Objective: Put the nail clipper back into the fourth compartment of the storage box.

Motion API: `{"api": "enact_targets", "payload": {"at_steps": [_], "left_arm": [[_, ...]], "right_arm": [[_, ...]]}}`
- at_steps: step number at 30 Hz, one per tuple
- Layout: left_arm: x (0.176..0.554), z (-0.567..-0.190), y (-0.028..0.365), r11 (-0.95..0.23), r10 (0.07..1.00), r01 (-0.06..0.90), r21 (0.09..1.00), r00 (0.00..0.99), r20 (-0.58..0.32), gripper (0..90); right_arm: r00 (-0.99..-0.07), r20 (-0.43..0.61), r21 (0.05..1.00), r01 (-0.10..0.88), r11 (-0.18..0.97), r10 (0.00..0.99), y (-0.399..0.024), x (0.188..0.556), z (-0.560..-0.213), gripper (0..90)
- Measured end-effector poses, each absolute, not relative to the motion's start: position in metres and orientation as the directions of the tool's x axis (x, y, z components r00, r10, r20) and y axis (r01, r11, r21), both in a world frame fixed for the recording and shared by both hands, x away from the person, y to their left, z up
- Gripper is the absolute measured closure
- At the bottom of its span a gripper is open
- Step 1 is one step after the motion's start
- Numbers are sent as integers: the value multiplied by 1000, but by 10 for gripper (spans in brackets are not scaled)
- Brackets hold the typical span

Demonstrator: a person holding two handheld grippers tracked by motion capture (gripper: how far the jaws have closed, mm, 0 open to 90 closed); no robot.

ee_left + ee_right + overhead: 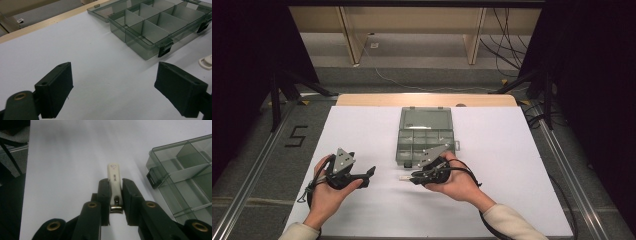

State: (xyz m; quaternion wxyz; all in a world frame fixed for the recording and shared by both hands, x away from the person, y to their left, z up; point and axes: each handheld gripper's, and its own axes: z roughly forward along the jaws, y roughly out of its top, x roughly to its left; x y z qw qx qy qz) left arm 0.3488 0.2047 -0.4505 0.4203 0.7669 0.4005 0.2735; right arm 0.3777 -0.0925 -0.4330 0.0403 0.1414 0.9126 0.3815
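While clamped: nail clipper nr box edge.

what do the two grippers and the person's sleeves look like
Both the left gripper and the right gripper are black with two flat block jaws, brass-coloured rivets at the joints, a grey three-cornered plate on top and a trailing black cable. The sleeves are cream.

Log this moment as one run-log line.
right hand-held gripper: shut on nail clipper | left hand-held gripper: open, holding nothing | compartment box: lid open
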Motion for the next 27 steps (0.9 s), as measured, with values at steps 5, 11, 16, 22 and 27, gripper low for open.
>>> {"api": "enact_targets", "payload": {"at_steps": [5,11,16,22,27], "left_arm": [[348,-450,205,-323,849,388,863,521,84,137],[349,-450,205,-327,845,385,863,528,84,139],[349,-451,205,-329,844,386,862,530,85,140],[349,-450,204,-327,845,386,862,528,84,141],[348,-450,204,-329,847,389,861,524,87,142]], "right_arm": [[-952,35,715,237,658,305,-95,380,-431,780],[-945,32,721,247,648,324,-100,384,-427,780],[-938,38,730,262,632,345,-105,388,-424,780],[-931,40,733,273,623,362,-109,391,-422,780],[-929,21,742,261,618,368,-112,395,-421,780]]}}
